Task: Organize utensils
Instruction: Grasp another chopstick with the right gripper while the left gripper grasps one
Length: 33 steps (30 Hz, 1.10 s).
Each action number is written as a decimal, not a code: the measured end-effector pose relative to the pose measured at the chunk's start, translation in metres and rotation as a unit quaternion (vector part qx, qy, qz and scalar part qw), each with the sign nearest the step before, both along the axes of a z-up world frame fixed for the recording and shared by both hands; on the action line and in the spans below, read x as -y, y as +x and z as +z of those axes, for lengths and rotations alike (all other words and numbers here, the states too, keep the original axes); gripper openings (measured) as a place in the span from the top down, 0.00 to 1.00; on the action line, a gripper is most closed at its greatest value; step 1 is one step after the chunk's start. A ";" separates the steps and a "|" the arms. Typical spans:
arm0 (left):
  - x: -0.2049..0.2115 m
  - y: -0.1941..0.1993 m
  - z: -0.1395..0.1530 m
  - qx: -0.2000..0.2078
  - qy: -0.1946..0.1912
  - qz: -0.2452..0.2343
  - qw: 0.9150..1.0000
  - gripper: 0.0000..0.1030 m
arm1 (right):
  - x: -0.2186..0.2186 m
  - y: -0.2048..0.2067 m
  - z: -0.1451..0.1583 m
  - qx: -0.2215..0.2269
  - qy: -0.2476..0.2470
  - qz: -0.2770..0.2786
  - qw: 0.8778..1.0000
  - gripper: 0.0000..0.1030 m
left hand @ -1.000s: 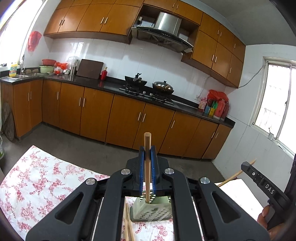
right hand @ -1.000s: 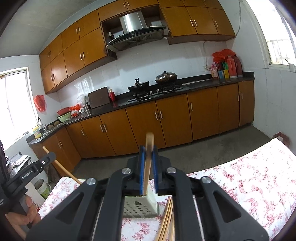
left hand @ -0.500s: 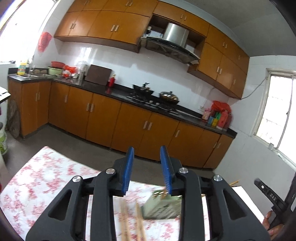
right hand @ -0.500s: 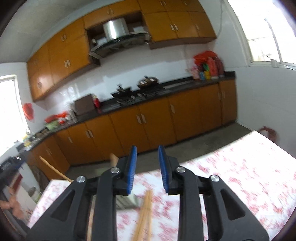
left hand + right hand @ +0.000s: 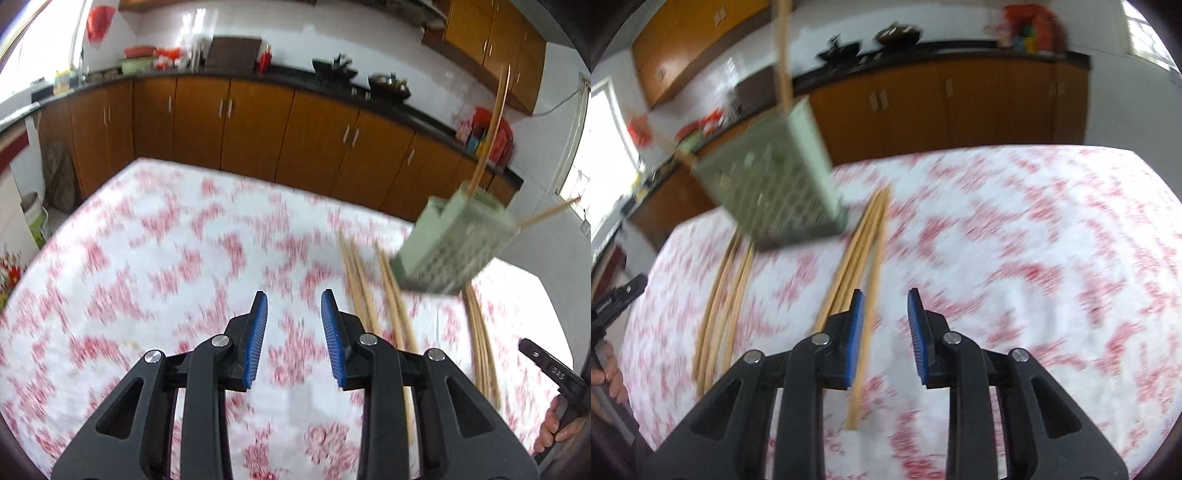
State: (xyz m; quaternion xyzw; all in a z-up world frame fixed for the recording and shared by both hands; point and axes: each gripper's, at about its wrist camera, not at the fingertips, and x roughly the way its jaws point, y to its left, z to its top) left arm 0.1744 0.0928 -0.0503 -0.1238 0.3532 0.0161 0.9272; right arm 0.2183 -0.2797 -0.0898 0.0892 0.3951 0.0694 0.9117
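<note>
Both grippers released above the floral tablecloth; utensil holder and chopsticks on the table.

The left gripper (image 5: 293,302) and right gripper (image 5: 885,301) have blue-padded jaws parted, having just been opening, with nothing between them. The pale green perforated plastic utensil holder (image 5: 452,245) stands on the white tablecloth with red flower print (image 5: 166,258) and carries upright wooden chopsticks (image 5: 493,125). Loose wooden chopsticks (image 5: 860,266) lie flat on the cloth on either side of the holder. The left-hand jaw of the right gripper overlaps one loose chopstick in view; contact cannot be determined.
</note>
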 end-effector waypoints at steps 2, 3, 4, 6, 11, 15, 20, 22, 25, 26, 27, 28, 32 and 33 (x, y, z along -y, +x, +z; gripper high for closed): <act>0.004 -0.004 -0.007 -0.007 -0.001 -0.009 1.000 0.70 | -0.012 0.003 -0.008 -0.010 -0.008 0.014 1.000 0.76; 0.006 -0.004 -0.010 -0.010 -0.002 -0.014 1.000 0.70 | -0.018 0.002 -0.013 -0.014 -0.015 0.018 1.000 0.76; 0.008 -0.005 -0.012 -0.011 -0.003 -0.018 1.000 0.70 | -0.018 0.002 -0.016 -0.018 -0.020 0.020 0.999 0.76; 0.012 -0.007 -0.015 -0.015 -0.003 -0.028 0.999 0.70 | -0.023 0.004 -0.022 -0.025 -0.030 0.021 0.999 0.77; 0.023 -0.008 -0.022 -0.021 -0.011 -0.046 0.999 0.70 | -0.023 0.006 -0.031 -0.030 -0.063 0.014 0.997 0.87; 0.034 -0.006 -0.025 -0.027 -0.016 -0.063 0.997 0.70 | -0.012 0.005 -0.030 -0.030 -0.074 -0.004 0.997 0.92; 0.048 -0.003 -0.031 -0.040 -0.014 -0.084 0.996 0.70 | 0.027 0.015 -0.030 -0.039 -0.073 -0.099 0.992 0.93; 0.054 -0.002 -0.034 -0.047 -0.009 -0.091 0.995 0.70 | 0.043 0.015 -0.030 -0.045 -0.066 -0.134 0.988 0.93; 0.064 0.000 -0.039 -0.057 0.003 -0.098 0.994 0.72 | 0.057 0.013 -0.031 -0.048 -0.057 -0.148 0.986 0.93; 0.066 0.001 -0.041 -0.061 0.004 -0.101 0.993 0.75 | 0.059 0.012 -0.031 -0.048 -0.058 -0.147 0.986 0.93; 0.069 0.001 -0.042 -0.064 0.007 -0.102 0.993 0.76 | 0.059 0.011 -0.031 -0.047 -0.060 -0.146 0.986 0.93; 0.071 0.002 -0.043 -0.066 0.011 -0.103 0.992 0.76 | 0.059 0.010 -0.031 -0.046 -0.063 -0.144 0.986 0.93; 0.079 0.007 -0.050 -0.079 0.031 -0.101 0.991 0.85 | 0.057 0.007 -0.031 -0.044 -0.067 -0.141 0.987 0.92; 0.080 0.007 -0.051 -0.082 0.035 -0.100 0.991 0.86 | 0.057 0.007 -0.031 -0.044 -0.067 -0.140 0.987 0.92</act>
